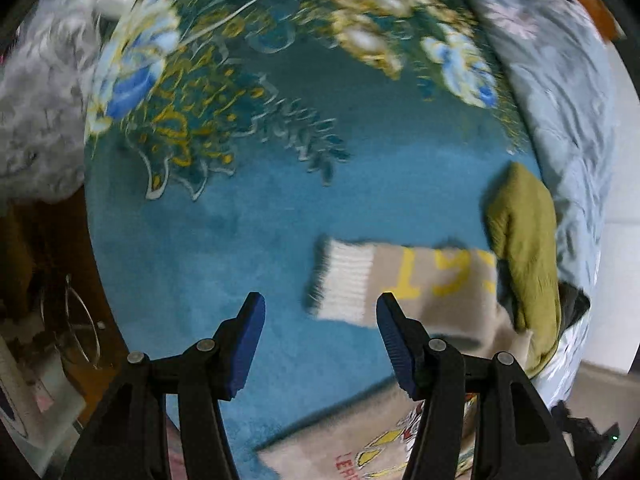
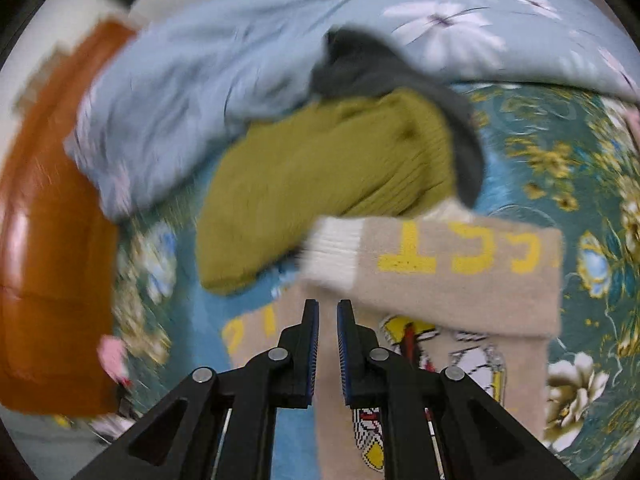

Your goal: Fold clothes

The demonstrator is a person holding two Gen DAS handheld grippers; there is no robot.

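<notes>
A beige sweater point(image 2: 460, 292) with yellow print, a cartoon picture and a white ribbed cuff point(image 2: 332, 256) lies on the teal floral bedspread point(image 1: 224, 240). One sleeve is folded across its body. In the left wrist view the sleeve point(image 1: 436, 280) and cuff point(image 1: 344, 284) lie just ahead of the right finger. My left gripper point(image 1: 320, 312) is open and empty above the bedspread. My right gripper point(image 2: 327, 308) is nearly shut, a narrow gap between the pads, with nothing between them, hovering over the sweater near the cuff.
An olive knit garment point(image 2: 320, 172) and a dark grey one point(image 2: 372, 68) are piled behind the sweater, against a light blue floral quilt point(image 2: 200, 80). An orange-brown bed frame point(image 2: 44, 240) is at the left. A grey fluffy blanket point(image 1: 36, 100) lies at the bed's left edge.
</notes>
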